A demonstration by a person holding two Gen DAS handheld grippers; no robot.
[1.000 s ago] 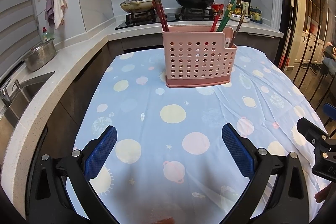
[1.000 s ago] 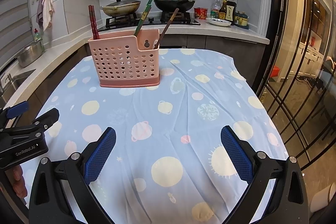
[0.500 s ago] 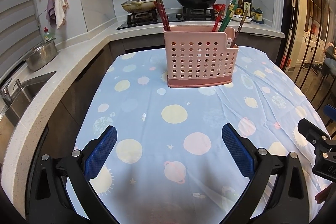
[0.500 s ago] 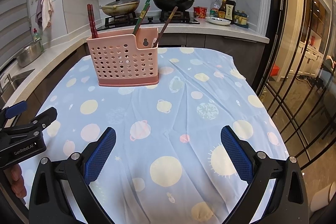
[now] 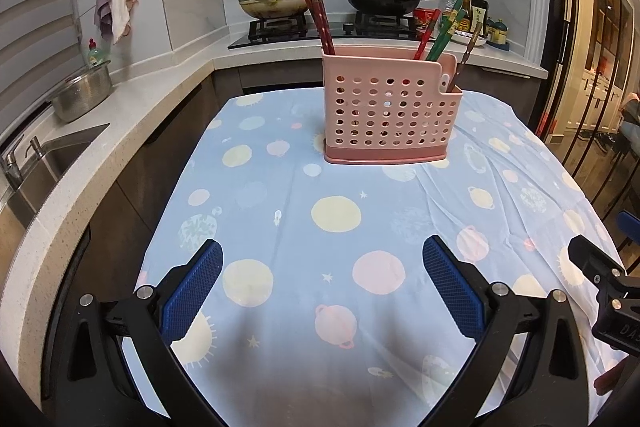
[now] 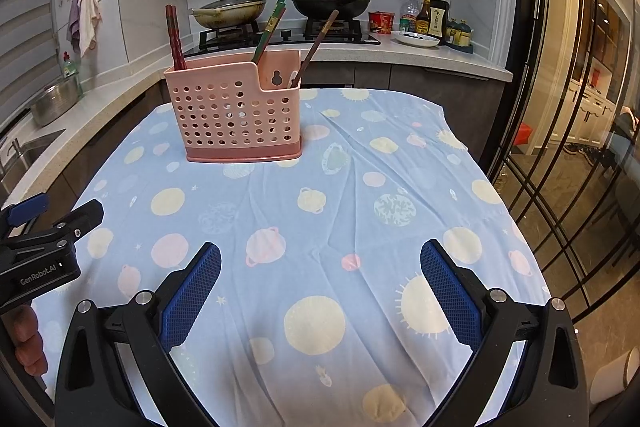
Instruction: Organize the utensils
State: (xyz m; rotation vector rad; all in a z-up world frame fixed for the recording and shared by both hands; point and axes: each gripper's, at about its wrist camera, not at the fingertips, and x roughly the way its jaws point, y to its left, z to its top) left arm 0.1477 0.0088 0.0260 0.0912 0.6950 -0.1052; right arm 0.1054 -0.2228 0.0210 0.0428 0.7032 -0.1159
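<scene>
A pink perforated utensil holder (image 5: 390, 109) stands upright on the far part of the table; it also shows in the right wrist view (image 6: 236, 113). Dark red chopsticks (image 5: 319, 15) stand in its left end, red and green chopsticks (image 5: 440, 33) and a brown pair (image 5: 467, 53) in its right end. My left gripper (image 5: 322, 281) is open and empty, well short of the holder. My right gripper (image 6: 320, 283) is open and empty, also near the table's front.
A blue planet-print cloth (image 5: 340, 227) covers the table. A counter with a sink (image 5: 44, 163) and a steel pot (image 5: 82, 93) runs along the left. A stove with pans (image 5: 276, 3) and bottles (image 6: 432, 17) is behind. Glass doors (image 6: 580, 107) are on the right.
Both views have shifted slightly; the holder sits a little lower in the left wrist view and further left in the right wrist view. Both grippers stay open.
</scene>
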